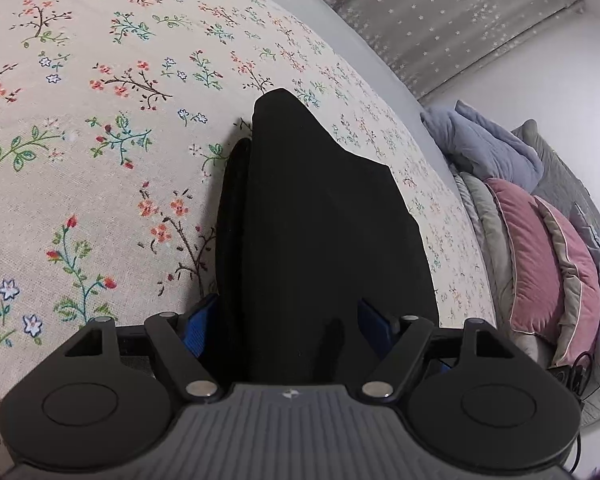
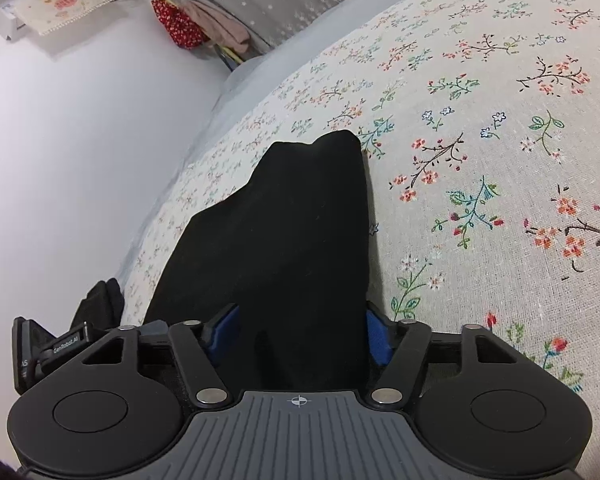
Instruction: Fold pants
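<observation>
The black pants [image 1: 320, 216] lie on the floral bed sheet [image 1: 100, 120] and run forward from between my left gripper's [image 1: 290, 326] blue pads [image 1: 198, 330]. The cloth fills the gap between the pads, and the fingertips are hidden under it. In the right wrist view the same black pants [image 2: 284, 232] stretch forward from my right gripper [image 2: 300, 332], whose blue pads [image 2: 376, 336] sit on either side of the cloth. Both grippers hold a bunched edge of the pants close to the bed. The far end of the pants rests on the sheet [image 2: 480, 140].
Pink and grey pillows [image 1: 540, 248] and a folded blue-grey blanket [image 1: 488, 148] lie at the right of the bed. A white wall [image 2: 80, 160] runs along the left of the right wrist view. A grey starred curtain [image 1: 440, 12] hangs behind the bed.
</observation>
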`<action>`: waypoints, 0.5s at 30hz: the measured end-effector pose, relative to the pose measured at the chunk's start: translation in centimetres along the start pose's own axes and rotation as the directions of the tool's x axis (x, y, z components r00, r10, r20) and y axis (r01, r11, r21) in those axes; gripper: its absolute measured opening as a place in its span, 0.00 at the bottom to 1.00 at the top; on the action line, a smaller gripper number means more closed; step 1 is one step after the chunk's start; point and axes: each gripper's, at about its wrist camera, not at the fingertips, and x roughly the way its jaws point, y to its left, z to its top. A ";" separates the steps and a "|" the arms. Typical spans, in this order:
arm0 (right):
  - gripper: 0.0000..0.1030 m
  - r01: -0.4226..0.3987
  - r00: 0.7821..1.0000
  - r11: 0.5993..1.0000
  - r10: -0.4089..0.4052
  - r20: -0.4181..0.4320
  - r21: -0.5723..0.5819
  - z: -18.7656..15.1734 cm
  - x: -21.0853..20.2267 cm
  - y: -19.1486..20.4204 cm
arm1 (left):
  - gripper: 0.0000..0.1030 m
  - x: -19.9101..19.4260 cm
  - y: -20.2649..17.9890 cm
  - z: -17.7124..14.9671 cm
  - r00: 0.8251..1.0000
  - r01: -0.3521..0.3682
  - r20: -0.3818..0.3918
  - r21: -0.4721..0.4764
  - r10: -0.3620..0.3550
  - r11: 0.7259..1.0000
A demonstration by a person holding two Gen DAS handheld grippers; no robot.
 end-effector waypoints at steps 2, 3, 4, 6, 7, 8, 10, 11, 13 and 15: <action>0.55 -0.003 1.000 1.000 0.003 0.010 0.006 0.0 0.3 -0.1 | 0.87 0.2 -0.2 0.1 1.000 0.001 -0.001 0.000 -0.001 1.000; 0.51 -0.002 1.000 1.000 0.002 0.012 0.008 0.0 0.4 -0.1 | 0.87 0.3 -0.3 0.1 1.000 -0.002 0.000 0.001 0.002 1.000; 0.44 0.005 1.000 1.000 -0.005 0.014 0.005 0.0 0.5 -0.1 | 0.87 0.5 -0.5 0.1 1.000 -0.005 0.000 0.001 0.005 1.000; 0.33 0.023 1.000 1.000 -0.023 0.016 0.006 0.1 0.6 -0.2 | 0.77 0.8 -1.0 0.0 1.000 -0.027 0.001 0.011 0.027 1.000; 0.29 0.030 0.999 1.000 -0.030 0.015 0.007 0.2 0.7 -0.3 | 0.65 0.8 -1.2 0.0 0.999 -0.045 0.003 0.021 0.045 0.999; 0.27 0.037 0.999 0.999 -0.037 0.015 0.003 0.2 0.6 -0.2 | 0.56 1.0 -1.3 0.0 0.998 -0.060 0.005 0.025 0.060 0.998; 0.23 0.048 0.999 0.999 -0.048 0.019 -0.020 0.2 0.5 0.2 | 0.49 1.0 -1.3 -0.1 0.997 -0.072 0.015 0.015 0.072 0.997; 0.22 0.062 0.998 0.997 -0.061 0.023 -0.044 0.2 0.5 0.6 | 0.45 0.9 -1.5 0.0 0.997 -0.080 0.021 0.018 0.080 0.997; 0.17 0.089 0.996 0.990 -0.086 0.033 -0.114 0.2 0.4 1.9 | 0.41 0.6 -2.1 -0.1 0.995 -0.099 0.035 0.042 0.098 0.994; 0.15 0.111 0.993 0.979 -0.104 0.046 -0.168 0.3 0.2 2.9 | 0.39 0.4 -2.9 -0.1 0.992 -0.115 0.051 0.069 0.111 0.991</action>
